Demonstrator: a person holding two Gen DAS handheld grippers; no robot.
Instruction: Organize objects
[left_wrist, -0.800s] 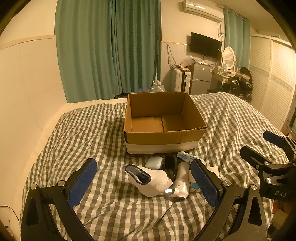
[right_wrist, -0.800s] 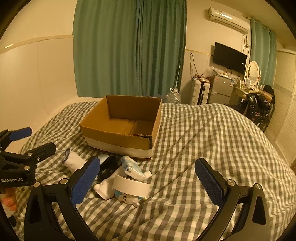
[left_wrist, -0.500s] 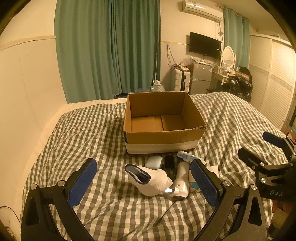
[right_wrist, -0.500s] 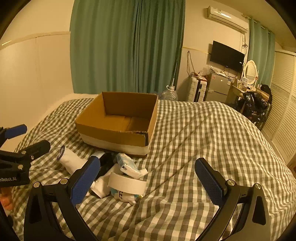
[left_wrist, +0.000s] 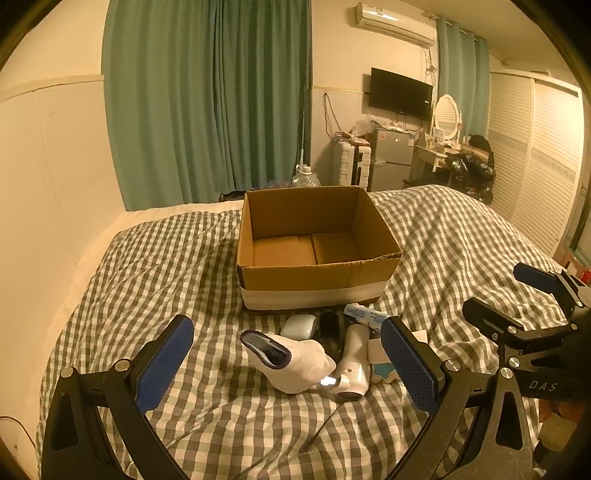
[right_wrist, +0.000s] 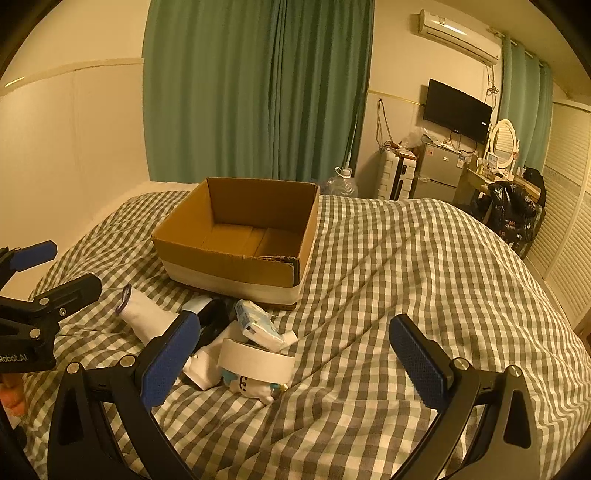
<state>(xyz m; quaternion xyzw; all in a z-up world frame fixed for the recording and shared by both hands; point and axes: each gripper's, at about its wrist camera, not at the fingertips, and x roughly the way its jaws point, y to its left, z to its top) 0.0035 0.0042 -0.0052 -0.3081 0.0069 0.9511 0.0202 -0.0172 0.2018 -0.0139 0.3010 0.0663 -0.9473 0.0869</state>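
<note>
An open, empty cardboard box stands on the checked bed. In front of it lies a pile: a white sock, a white handheld device with a lit tip, a small white case, a black item, a tissue pack, a tape roll and a small plush. My left gripper is open above the sock. My right gripper is open just right of the pile. Each gripper shows in the other's view, the right one and the left one.
The checked bedspread stretches right and back. A wall runs along the bed's left side, green curtains behind. A fridge, suitcase, dresser and black bags stand beyond the bed at right.
My right gripper has drifted slightly, so the box and pile sit a little further left and closer in its view. The left gripper has barely moved. Both stay open.
</note>
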